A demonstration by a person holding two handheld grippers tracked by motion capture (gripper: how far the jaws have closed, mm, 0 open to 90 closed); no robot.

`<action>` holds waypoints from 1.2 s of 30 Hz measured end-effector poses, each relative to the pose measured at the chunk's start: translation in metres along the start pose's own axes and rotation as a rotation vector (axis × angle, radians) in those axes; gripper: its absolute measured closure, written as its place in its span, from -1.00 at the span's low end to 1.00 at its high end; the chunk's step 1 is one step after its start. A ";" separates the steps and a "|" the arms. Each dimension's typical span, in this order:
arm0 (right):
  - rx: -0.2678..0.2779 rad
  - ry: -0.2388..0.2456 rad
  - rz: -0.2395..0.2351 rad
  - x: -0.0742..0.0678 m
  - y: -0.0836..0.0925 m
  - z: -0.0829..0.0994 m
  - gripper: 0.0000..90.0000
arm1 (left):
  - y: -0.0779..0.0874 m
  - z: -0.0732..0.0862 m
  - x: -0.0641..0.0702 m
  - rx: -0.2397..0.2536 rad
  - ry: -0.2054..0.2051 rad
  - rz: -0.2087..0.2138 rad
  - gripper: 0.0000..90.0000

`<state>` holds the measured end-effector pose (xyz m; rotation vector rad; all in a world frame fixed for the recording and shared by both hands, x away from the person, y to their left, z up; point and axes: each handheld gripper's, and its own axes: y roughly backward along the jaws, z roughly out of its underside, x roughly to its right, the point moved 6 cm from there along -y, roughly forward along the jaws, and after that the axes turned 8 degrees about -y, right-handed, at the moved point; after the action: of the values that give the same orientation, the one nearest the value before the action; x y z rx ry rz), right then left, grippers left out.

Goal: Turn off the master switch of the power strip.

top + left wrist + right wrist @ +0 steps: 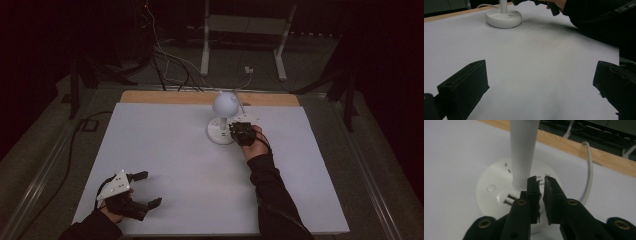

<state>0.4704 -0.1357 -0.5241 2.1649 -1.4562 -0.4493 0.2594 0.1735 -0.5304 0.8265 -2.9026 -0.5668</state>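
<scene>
I have the right gripper [541,182] down over the round base of the white lamp [222,131], which stands toward the far edge of the worktop [165,150], right of centre. Its jaws are nearly together, a thin gap between them and nothing in it, tips just beside the lamp's stem [522,152] above the base's sockets. My left gripper [145,189] rests at the near left corner, jaws wide, holding nothing. The lamp's white cable [589,177] runs off the far edge.
</scene>
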 end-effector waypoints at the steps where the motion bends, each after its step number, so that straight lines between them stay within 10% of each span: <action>1: 0.001 0.001 0.000 -0.001 0.002 -0.002 0.79 | 0.000 0.000 0.000 0.001 0.000 0.001 -0.99; 7: 0.012 -0.027 -0.026 0.001 0.010 -0.003 0.57 | 0.001 -0.001 0.000 0.004 -0.002 -0.002 -0.99; 21: 0.054 -0.059 -0.125 0.001 0.030 -0.006 -0.67 | 0.001 -0.001 0.000 0.003 0.000 -0.005 -0.99; 36: 0.048 -0.076 -0.204 0.000 0.048 0.004 -0.95 | 0.001 -0.001 0.001 0.006 0.000 -0.001 -0.99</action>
<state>0.4314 -0.1512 -0.5003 2.3697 -1.3018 -0.5786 0.2584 0.1732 -0.5290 0.8293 -2.9054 -0.5589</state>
